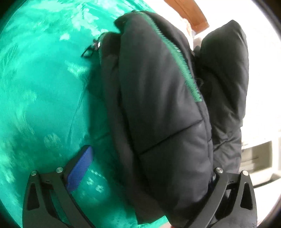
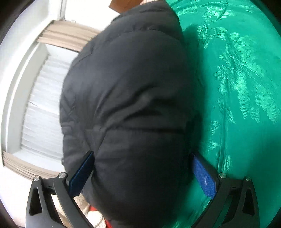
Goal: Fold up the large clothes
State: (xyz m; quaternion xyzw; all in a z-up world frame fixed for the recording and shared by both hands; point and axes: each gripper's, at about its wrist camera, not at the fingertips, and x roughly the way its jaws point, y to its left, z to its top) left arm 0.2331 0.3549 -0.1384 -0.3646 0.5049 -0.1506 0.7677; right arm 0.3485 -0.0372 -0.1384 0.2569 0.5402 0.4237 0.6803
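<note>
Black quilted puffer jacket with green zipper tape, bunched in a bulky fold, lies at edge of green patterned bedspread. Left gripper spread wide, jacket bulk between fingers. Right gripper spread wide, blue pads flanking jacket; pad contact unclear. White panelled wall beyond edge.

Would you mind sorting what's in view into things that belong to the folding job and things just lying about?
Belongs to the job:
black puffer jacket
green bedspread it lies on
left gripper
right gripper

Just lying about:
wooden furniture edge
window blinds
</note>
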